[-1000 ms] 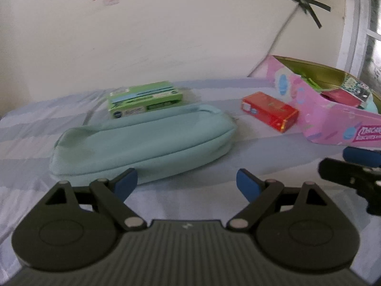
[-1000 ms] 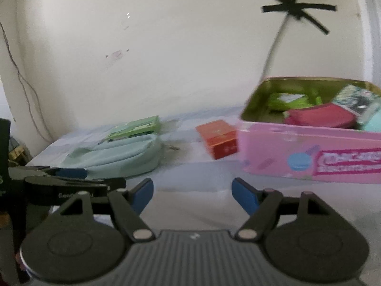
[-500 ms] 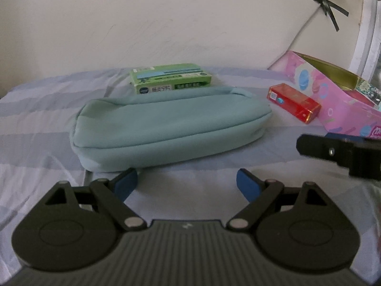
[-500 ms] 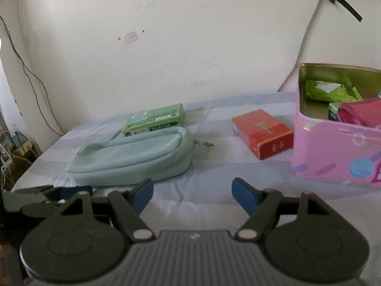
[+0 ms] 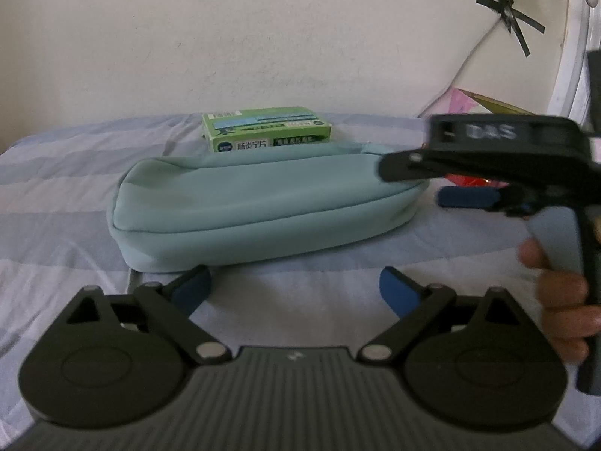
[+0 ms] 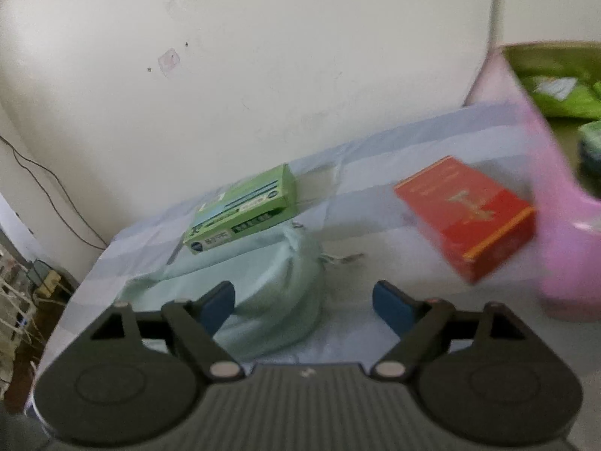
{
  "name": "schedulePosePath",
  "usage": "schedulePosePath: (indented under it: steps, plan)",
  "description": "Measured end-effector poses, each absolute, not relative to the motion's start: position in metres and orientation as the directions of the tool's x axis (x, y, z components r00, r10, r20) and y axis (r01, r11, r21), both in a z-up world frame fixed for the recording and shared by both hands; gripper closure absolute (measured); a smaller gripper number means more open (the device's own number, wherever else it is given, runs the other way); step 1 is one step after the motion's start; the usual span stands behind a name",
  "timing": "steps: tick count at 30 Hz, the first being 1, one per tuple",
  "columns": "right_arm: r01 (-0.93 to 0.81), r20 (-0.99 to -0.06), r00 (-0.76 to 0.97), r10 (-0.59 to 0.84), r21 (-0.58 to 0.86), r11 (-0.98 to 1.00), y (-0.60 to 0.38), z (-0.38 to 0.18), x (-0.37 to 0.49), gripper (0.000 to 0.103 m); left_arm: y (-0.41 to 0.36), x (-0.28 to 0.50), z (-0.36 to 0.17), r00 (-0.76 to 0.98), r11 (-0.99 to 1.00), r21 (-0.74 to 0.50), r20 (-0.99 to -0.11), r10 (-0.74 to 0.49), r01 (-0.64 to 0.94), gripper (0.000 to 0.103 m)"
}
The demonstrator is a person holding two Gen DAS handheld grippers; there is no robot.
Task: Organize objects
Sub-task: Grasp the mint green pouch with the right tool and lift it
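Note:
A pale teal zip pouch (image 5: 263, 203) lies on the striped bed sheet, with a green medicine box (image 5: 265, 133) just behind it. My left gripper (image 5: 293, 287) is open and empty, just in front of the pouch. My right gripper (image 6: 302, 304) is open and empty, right at the pouch's zip end (image 6: 270, 289); it also shows in the left wrist view (image 5: 465, 197) beside the pouch's right end. A red box (image 6: 469, 214) lies to the right, next to a pink tin (image 6: 563, 233) holding green packets.
The cream wall stands close behind the objects. A cable taped with black tape (image 5: 507, 11) runs down the wall to the tin. The bed's left edge (image 6: 75, 293) drops off to cluttered wires on the floor.
Both grippers have moved closer to the pouch. The right gripper has swung left and forward to the pouch's zip end, so the tin has slid to its right edge.

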State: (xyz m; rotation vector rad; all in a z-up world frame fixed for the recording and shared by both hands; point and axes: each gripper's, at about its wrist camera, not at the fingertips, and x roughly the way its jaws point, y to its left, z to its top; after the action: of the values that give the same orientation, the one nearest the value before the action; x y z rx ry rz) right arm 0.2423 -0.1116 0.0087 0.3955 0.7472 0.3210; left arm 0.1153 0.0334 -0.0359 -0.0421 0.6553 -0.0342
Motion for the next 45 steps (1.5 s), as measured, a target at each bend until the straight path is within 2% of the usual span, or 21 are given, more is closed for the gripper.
schedulePosePath:
  steps: [2,3,4,5,9,13,26,36,40,45]
  plan:
    - [-0.155,-0.593,0.689,0.416,0.44,0.885,-0.104,0.009,0.249,0.018,0.034,0.115,-0.036,0.793,0.998,-0.056,-0.607,-0.049,0.02,0.004]
    - [-0.163,-0.593,0.69,0.415,0.432,0.887,-0.101,0.01,0.253,0.022,0.034,0.115,-0.036,0.794,0.998,-0.057,-0.606,-0.051,0.02,0.004]
    - [-0.171,-0.596,0.687,0.416,0.424,0.889,-0.097,0.01,0.255,0.035,0.034,0.115,-0.036,0.794,0.998,-0.058,-0.606,-0.052,0.021,0.004]
    - [-0.185,-0.602,0.681,0.416,0.408,0.894,-0.093,0.011,0.257,0.042,0.034,0.115,-0.036,0.794,0.998,-0.061,-0.606,-0.054,0.022,0.003]
    - [-0.202,-0.608,0.704,0.366,0.323,0.925,-0.084,0.013,0.251,0.056,0.035,0.114,-0.036,0.794,0.997,-0.067,-0.605,-0.06,0.024,0.003]
    - [-0.19,-0.598,0.706,0.378,0.355,0.915,-0.092,0.014,0.247,0.066,0.035,0.114,-0.036,0.794,0.997,-0.066,-0.605,-0.06,0.024,0.003]
    - [-0.111,-0.558,0.759,0.334,0.395,0.912,-0.13,0.022,0.212,0.071,0.028,0.104,-0.035,0.787,0.989,-0.062,-0.6,-0.142,0.131,0.003]
    - [-0.051,-0.518,0.807,0.284,0.418,0.907,-0.191,0.028,0.143,0.072,0.023,0.105,-0.037,0.784,0.988,-0.041,-0.605,-0.141,0.146,0.002]
    - [0.014,-0.499,0.839,0.216,0.417,0.909,-0.219,0.027,0.115,0.072,0.021,0.106,-0.039,0.783,0.989,-0.021,-0.609,-0.128,0.146,0.002]
    - [0.092,-0.515,0.841,0.165,0.436,0.895,-0.256,0.021,0.087,0.072,0.02,0.106,-0.039,0.783,0.991,-0.013,-0.613,-0.11,0.13,0.002]
